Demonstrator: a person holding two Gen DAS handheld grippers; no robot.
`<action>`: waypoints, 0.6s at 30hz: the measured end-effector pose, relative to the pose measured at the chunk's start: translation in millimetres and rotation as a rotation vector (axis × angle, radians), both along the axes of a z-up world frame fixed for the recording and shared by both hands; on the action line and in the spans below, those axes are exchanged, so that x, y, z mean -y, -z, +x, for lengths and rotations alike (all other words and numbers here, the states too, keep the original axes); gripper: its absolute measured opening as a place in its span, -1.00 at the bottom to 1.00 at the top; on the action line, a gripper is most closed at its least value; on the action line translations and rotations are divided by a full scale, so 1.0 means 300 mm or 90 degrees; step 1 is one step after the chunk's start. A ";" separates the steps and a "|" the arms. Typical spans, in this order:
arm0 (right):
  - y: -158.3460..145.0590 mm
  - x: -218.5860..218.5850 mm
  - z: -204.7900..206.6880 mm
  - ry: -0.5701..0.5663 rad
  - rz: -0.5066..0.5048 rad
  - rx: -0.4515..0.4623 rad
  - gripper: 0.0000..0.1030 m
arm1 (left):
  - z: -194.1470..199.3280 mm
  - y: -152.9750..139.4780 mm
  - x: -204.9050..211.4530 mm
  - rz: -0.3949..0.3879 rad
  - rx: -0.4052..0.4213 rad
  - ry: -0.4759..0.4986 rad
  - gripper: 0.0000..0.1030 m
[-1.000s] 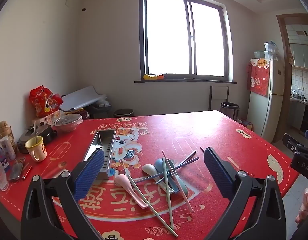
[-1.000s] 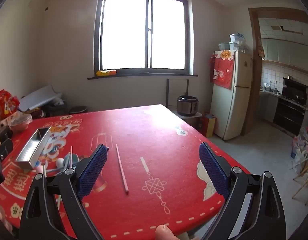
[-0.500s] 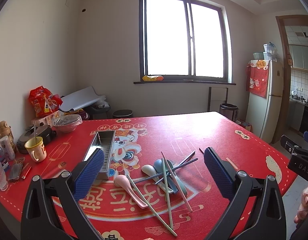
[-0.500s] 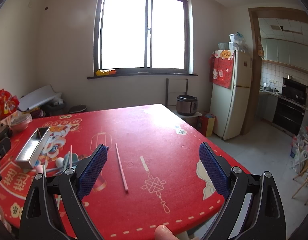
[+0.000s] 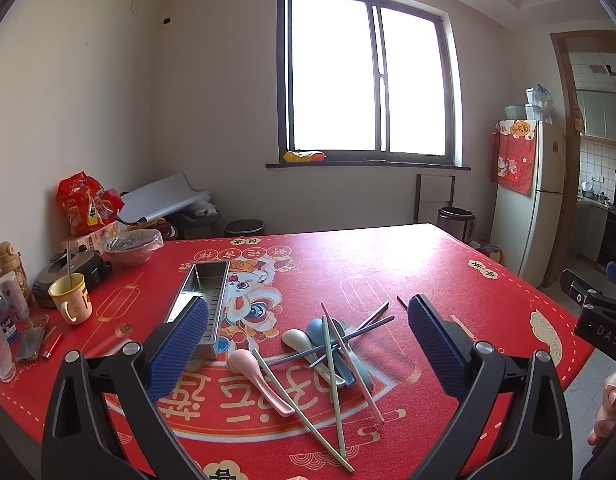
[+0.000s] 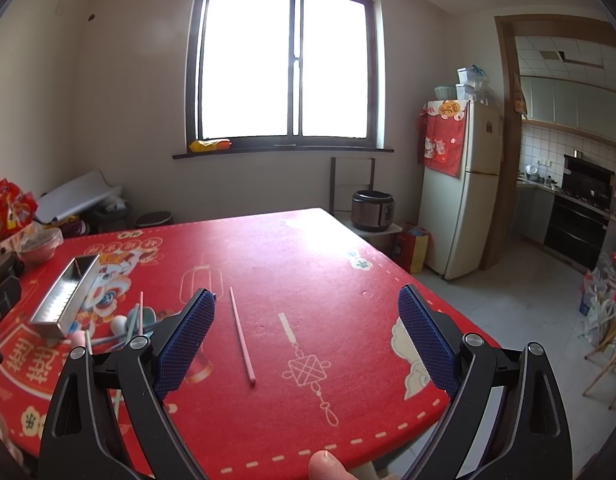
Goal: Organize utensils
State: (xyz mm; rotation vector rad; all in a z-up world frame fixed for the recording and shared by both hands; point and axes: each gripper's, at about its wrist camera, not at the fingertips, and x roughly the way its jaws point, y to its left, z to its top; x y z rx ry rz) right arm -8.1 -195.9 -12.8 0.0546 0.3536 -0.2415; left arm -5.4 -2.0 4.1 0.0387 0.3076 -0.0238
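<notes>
Nothing is picked yet: both the left gripper (image 5: 308, 334) and right gripper (image 6: 306, 330) gape wide and empty, utensils (image 5: 328, 344) heaped just right of the tray (image 5: 202, 300), so next comes lowering onto one.

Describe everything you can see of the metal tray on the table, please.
The tray is a long, narrow trough of shiny metal, apparently steel, open on top and seemingly empty. It lies flat on the red cloth, lengthwise away from the camera, left of the spoon and chopstick pile. Nothing visibly touches it; the open left gripper hides its near corner.
</notes>
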 end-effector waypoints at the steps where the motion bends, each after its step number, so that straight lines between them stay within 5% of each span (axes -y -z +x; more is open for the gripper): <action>1: 0.000 0.001 0.000 0.000 0.000 0.000 0.75 | 0.000 0.000 0.000 0.000 0.000 0.000 0.89; 18: 0.008 -0.003 -0.001 0.000 0.001 -0.003 0.75 | -0.002 0.002 0.000 -0.002 0.000 0.001 0.89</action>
